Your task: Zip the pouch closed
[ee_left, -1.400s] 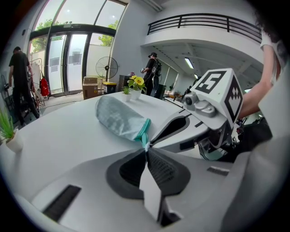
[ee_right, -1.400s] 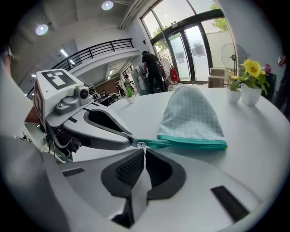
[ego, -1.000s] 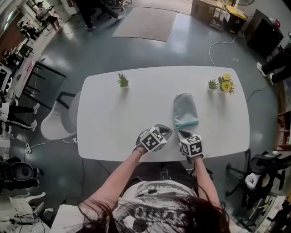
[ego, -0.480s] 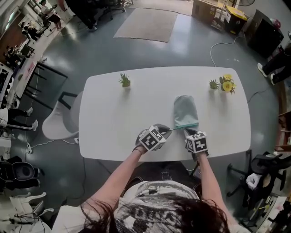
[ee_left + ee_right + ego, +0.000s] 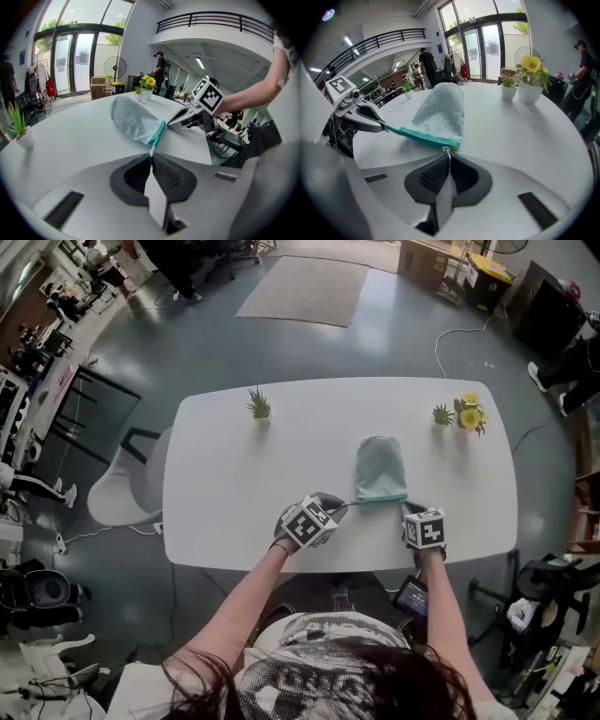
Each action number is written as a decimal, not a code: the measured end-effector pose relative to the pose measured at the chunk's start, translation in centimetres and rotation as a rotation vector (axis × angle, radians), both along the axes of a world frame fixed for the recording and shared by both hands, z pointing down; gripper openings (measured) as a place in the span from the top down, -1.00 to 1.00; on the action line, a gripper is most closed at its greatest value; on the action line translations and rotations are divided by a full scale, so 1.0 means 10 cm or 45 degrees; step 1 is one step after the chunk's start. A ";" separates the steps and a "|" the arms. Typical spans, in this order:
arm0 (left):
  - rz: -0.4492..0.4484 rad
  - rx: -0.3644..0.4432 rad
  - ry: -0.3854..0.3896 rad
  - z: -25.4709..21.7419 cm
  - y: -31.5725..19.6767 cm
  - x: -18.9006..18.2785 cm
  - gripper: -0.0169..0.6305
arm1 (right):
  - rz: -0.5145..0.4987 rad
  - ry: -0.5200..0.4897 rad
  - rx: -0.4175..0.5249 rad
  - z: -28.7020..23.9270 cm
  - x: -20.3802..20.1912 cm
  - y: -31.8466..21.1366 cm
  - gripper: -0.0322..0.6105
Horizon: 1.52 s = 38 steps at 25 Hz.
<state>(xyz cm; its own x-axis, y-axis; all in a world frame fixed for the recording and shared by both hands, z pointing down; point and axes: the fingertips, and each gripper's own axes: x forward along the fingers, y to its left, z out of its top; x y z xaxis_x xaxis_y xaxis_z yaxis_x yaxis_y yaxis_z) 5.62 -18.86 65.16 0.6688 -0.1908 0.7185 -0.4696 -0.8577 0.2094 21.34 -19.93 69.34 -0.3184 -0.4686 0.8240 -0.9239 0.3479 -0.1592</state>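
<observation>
A pale green checked pouch (image 5: 381, 465) lies on the white table (image 5: 234, 486), its teal zipper edge (image 5: 380, 499) toward me. My left gripper (image 5: 344, 505) is shut on the zipper's tape end at the pouch's left corner, seen between the jaws in the left gripper view (image 5: 151, 153). At the right corner my right gripper (image 5: 407, 506) grips the small metal zipper pull (image 5: 447, 150), its jaws closing tighter on it. The teal zipper (image 5: 424, 136) runs taut from there to the left gripper's tip (image 5: 377, 124). In the left gripper view the right gripper (image 5: 187, 117) sits beside the pouch (image 5: 133, 117).
A small green plant (image 5: 256, 406) stands at the table's far left. Another small plant (image 5: 440, 414) and a yellow flower pot (image 5: 468, 413) stand at the far right. A white chair (image 5: 117, 495) is beside the table's left end. Both grippers work near the table's front edge.
My right gripper has slid to the right along the zipper, from beside the left gripper to the pouch's right corner. The left gripper has stayed put.
</observation>
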 end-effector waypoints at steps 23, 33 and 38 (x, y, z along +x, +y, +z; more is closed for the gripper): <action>-0.141 0.006 0.079 -0.14 0.06 -0.18 0.69 | -0.032 -0.102 0.168 -0.38 -0.21 0.17 0.47; -0.242 0.093 0.240 -0.61 0.32 -0.50 0.69 | -0.017 -0.218 0.397 -1.06 -0.88 0.50 0.56; -0.292 0.112 0.316 -0.77 0.48 -0.66 0.69 | -0.011 -0.260 0.483 -1.34 -1.11 0.66 0.58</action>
<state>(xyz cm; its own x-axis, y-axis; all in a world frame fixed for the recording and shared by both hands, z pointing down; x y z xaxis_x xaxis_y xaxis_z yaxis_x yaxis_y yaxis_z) -0.96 -14.01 57.42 0.7536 -0.4106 0.5133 -0.5964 -0.7554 0.2713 10.29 -13.36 55.91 -0.4625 -0.7229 0.5134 -0.8834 0.4249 -0.1977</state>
